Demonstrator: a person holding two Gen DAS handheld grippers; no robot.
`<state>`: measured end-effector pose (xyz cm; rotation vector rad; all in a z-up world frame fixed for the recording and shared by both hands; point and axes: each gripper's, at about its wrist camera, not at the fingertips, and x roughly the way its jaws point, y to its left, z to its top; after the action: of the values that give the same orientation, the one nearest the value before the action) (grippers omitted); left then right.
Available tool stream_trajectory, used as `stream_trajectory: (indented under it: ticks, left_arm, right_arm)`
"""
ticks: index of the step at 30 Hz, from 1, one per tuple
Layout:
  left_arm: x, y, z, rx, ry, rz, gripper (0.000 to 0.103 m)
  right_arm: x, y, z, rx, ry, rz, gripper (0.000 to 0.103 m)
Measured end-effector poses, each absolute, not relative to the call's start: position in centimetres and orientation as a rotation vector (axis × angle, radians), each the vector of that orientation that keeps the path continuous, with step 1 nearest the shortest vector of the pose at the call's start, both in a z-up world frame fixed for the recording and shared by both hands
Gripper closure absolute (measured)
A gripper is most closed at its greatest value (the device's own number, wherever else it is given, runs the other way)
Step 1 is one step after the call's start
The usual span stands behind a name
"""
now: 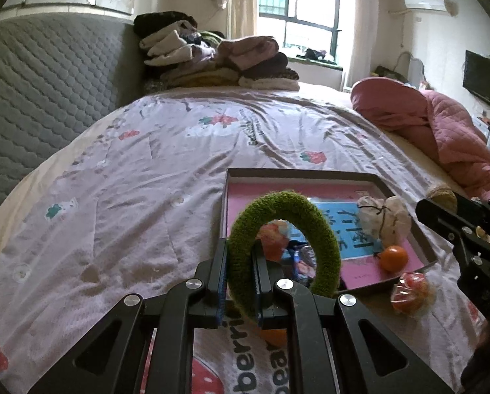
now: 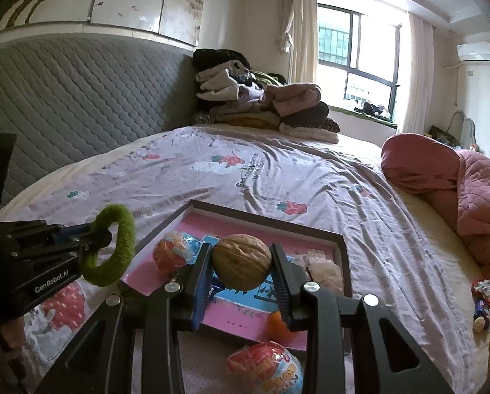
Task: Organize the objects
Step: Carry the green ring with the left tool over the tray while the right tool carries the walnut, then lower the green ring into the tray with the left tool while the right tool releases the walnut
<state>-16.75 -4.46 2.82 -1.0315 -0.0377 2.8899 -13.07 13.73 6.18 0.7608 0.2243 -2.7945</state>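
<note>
My left gripper is shut on a fuzzy green ring, held upright over the near left corner of a shallow dark tray with a pink lining. From the right wrist view the same ring hangs left of the tray. My right gripper is shut on a walnut above the tray. In the tray lie a small orange, a white cloth pouch and a wrapped orange snack. Another wrapped snack lies on the bedsheet just outside the tray's near edge.
The tray rests on a bed with a strawberry-print sheet. A grey quilted headboard runs along the left. Folded clothes are piled at the far end. A pink quilt is bunched at the right, with small items near it.
</note>
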Motion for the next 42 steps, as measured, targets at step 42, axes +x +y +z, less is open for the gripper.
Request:
stream_trajectory:
  ticks: [42]
  left_arm:
    - [-22.9,-2.2,-4.6,-1.17,0.029,2.775,0.088]
  right_arm:
    - [-19.9,11.3,-3.6,1.155,0.348,-2.662,0.068]
